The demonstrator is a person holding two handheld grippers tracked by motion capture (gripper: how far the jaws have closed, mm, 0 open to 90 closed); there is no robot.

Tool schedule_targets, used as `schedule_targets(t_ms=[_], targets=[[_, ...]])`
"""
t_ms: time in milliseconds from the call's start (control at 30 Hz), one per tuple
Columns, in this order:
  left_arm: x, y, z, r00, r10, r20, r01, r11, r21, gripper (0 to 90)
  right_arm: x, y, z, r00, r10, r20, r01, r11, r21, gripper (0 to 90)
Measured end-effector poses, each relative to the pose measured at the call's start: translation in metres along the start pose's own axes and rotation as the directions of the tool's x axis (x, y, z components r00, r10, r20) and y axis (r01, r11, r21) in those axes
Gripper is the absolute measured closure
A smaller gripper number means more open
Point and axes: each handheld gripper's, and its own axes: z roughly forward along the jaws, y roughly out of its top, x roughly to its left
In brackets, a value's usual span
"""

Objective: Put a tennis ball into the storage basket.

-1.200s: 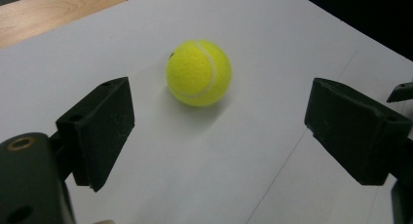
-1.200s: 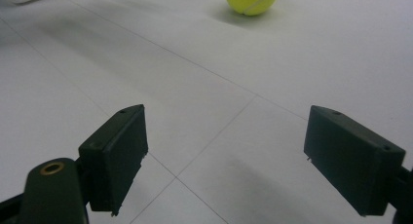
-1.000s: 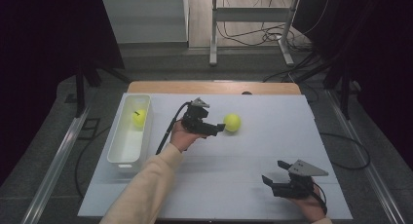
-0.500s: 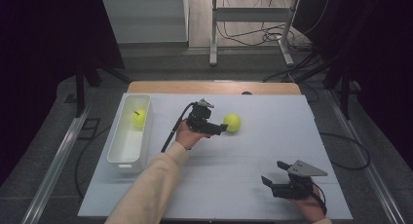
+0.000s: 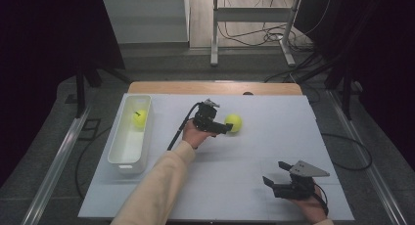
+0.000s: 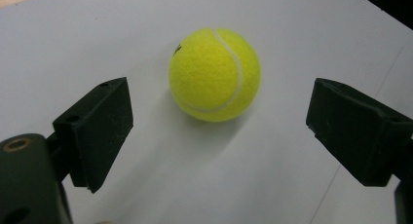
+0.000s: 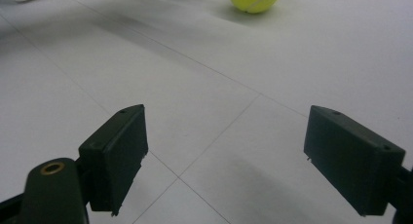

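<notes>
Table (image 5: 254,186) first: its white top is bare around the tennis ball (image 5: 233,123) lying loose near the middle, right of the white bin (image 5: 128,159). My left gripper (image 5: 226,129) sits spread wide just short of it, nothing between the pads, so I'd ease forward until both straddle the ball's widest part, then squeeze squarely. My right gripper (image 5: 272,183) waits open at the near right edge, well apart.

A white table (image 5: 244,186) is standing on a grey floor, with a strip of bare wood showing along its far edge. A yellow tennis ball (image 5: 233,123) is resting directly on the surface near the centre. A white rectangular bin (image 5: 128,151) is sitting lengthwise along the left edge, well apart from that ball. Faint seam lines are crossing the surface.
</notes>
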Motion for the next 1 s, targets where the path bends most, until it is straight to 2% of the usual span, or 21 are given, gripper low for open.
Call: schedule_targets(t_ms=[67,367,733,1000], targets=[[0.000,0.000,0.002,1.0000,-0.002,-0.003,0.002,1.0000,0.002,10.6,0.000,0.000,0.000,1.0000,0.000,0.000,0.000,1.0000,0.000,16.4],[0.000,0.001,0.015,0.9990,0.035,-0.028,-0.034,0.9989,0.031,10.5,0.000,0.000,0.000,1.0000,-0.002,0.002,0.002,1.0000,0.001,16.4],[-0.004,0.005,0.025,0.9990,0.040,-0.022,-0.039,0.9986,0.036,10.4,0.000,0.000,0.000,1.0000,-0.002,0.005,0.002,1.0000,-0.001,16.5],[-0.005,0.009,0.032,0.9986,0.041,-0.035,-0.039,0.9983,0.044,10.3,-0.001,0.000,0.001,1.0000,-0.002,0.006,0.002,1.0000,0.003,16.5]])
